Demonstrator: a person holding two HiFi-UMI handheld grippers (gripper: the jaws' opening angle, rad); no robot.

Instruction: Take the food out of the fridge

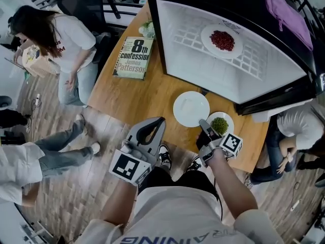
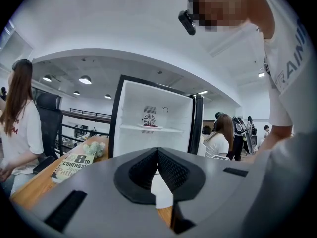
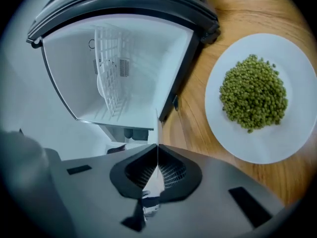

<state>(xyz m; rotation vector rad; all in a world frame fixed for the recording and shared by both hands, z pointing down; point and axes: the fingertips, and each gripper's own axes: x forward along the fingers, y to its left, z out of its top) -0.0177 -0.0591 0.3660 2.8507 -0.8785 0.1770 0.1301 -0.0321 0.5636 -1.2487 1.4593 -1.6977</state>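
The plate of red food (image 1: 222,39) sits on the wire shelf (image 1: 254,60) well inside the open fridge (image 1: 167,44), so that is what's left to fetch. A plate of green peas (image 1: 220,124) is already out on the wooden surface (image 1: 147,95), just beside a white plate (image 1: 191,108) that looks bare from here. I'd put the job between one fetch and the next.

Both tools are empty. The right tool (image 3: 157,145) has its jaws pressed together close by the pea plate. The left tool (image 2: 157,150) is likewise closed on nothing and points at the fridge mouth from the near edge of the surface.

As I judge it, the next move calls for one tool to open, go in just over the shelf and close on the plate's near rim. It should then draw the plate out level so nothing rolls off.

The fridge mouth is wide and nothing else stands on the shelf. The black door edge (image 1: 274,103) on the right is what to mind. The two plates lie right before the opening, so the free landing room is to their left, toward the book (image 1: 133,57). A person in a white shirt (image 1: 66,34) stands near the left edge, and another sits (image 1: 294,128) by the right.
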